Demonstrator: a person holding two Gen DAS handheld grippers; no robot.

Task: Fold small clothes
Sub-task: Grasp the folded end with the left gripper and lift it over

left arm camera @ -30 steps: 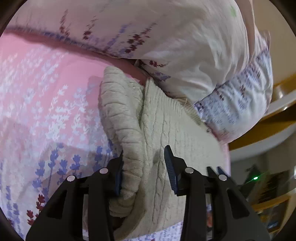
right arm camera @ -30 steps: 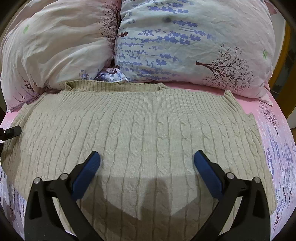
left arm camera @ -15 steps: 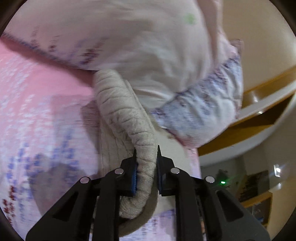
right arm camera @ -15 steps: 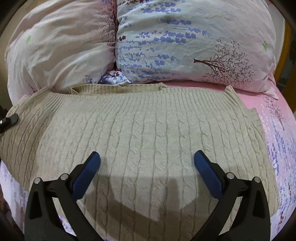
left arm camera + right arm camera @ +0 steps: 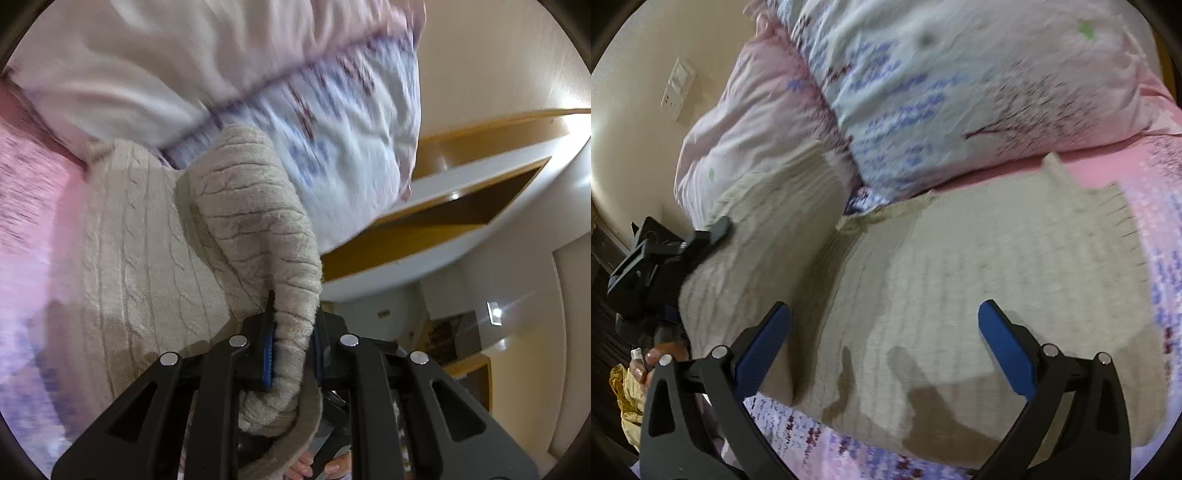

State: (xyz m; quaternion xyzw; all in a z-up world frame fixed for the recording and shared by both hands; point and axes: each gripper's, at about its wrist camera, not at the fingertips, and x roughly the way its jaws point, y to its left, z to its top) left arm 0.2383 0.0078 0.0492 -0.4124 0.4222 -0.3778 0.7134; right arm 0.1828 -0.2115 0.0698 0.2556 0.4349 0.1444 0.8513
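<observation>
Left wrist: hand-held gripper (image 5: 291, 341) clamps sweater (image 5: 255, 236)

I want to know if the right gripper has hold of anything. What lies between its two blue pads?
Nothing is gripped: the right gripper stands open, and between its pads the right wrist view shows only the beige knit sweater lying on the bed beyond.

A bed with a pink floral sheet (image 5: 1152, 206) fills the scene, two floral pillows (image 5: 960, 92) at its far end. A cream wall (image 5: 639, 92) on the left carries a switch plate (image 5: 679, 88). In the left wrist view, a wooden headboard (image 5: 424, 225) runs to the right, under warm light.
</observation>
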